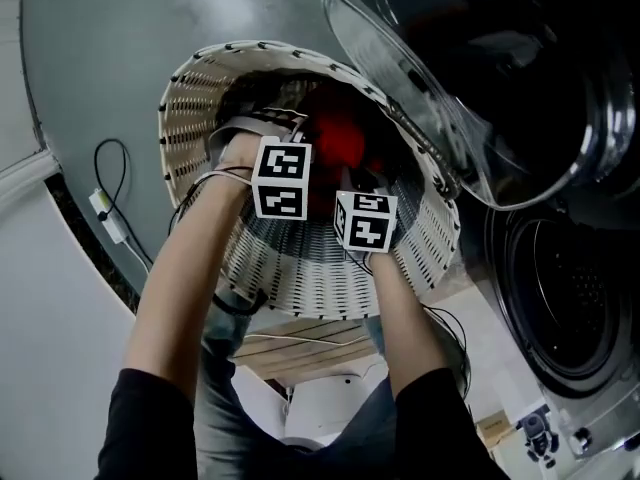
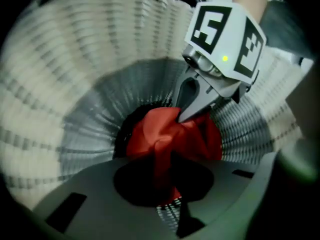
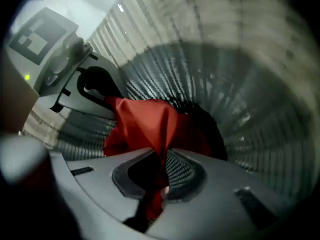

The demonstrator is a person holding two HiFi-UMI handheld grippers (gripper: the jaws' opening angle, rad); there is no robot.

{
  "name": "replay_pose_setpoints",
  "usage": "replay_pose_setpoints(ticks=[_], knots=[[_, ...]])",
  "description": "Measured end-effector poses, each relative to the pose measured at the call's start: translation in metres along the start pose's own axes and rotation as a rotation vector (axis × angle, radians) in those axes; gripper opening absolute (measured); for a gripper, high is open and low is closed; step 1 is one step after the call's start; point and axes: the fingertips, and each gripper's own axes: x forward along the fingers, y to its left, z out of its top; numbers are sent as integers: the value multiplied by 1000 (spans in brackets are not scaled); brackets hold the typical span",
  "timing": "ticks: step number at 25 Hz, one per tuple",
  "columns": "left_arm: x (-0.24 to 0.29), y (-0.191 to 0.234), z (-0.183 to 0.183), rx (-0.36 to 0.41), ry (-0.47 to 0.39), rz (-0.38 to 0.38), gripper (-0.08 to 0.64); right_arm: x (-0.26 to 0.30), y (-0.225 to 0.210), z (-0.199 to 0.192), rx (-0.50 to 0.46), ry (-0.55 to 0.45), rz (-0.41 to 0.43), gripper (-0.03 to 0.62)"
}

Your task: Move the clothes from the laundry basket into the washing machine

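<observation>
A red garment (image 1: 340, 143) lies in the white wicker laundry basket (image 1: 300, 278), and both grippers reach down into it. In the left gripper view the red garment (image 2: 165, 134) runs up between the jaws of my left gripper (image 2: 167, 184), which is shut on a fold of it. My right gripper (image 2: 187, 115) bites the same cloth from above. In the right gripper view my right gripper (image 3: 157, 184) is shut on a drawn-up ridge of the red garment (image 3: 145, 124), with my left gripper (image 3: 107, 101) at the cloth's far left edge.
The washing machine's dark drum opening (image 1: 570, 298) is at the right, its glass door (image 1: 470, 78) swung open above the basket's right rim. A white cable with a plug (image 1: 105, 208) lies on the grey floor at the left. The basket wall (image 2: 50, 84) rings both grippers.
</observation>
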Motion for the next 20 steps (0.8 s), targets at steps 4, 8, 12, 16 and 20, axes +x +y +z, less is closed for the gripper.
replay_pose_setpoints(ticks=[4, 8, 12, 16, 20], knots=[[-43, 1, 9, -51, -13, 17, 70, -41, 11, 24, -15, -39, 2, 32], [-91, -6, 25, -85, -41, 29, 70, -86, 21, 40, -17, -64, 0, 32], [-143, -9, 42, -122, -92, 51, 69, -132, 34, 61, -22, -106, -6, 34], [-193, -10, 60, -164, -136, 74, 69, -180, 43, 86, -29, -158, -14, 32], [-241, -8, 76, -173, -162, 93, 69, -224, 52, 109, -51, -206, -26, 34]])
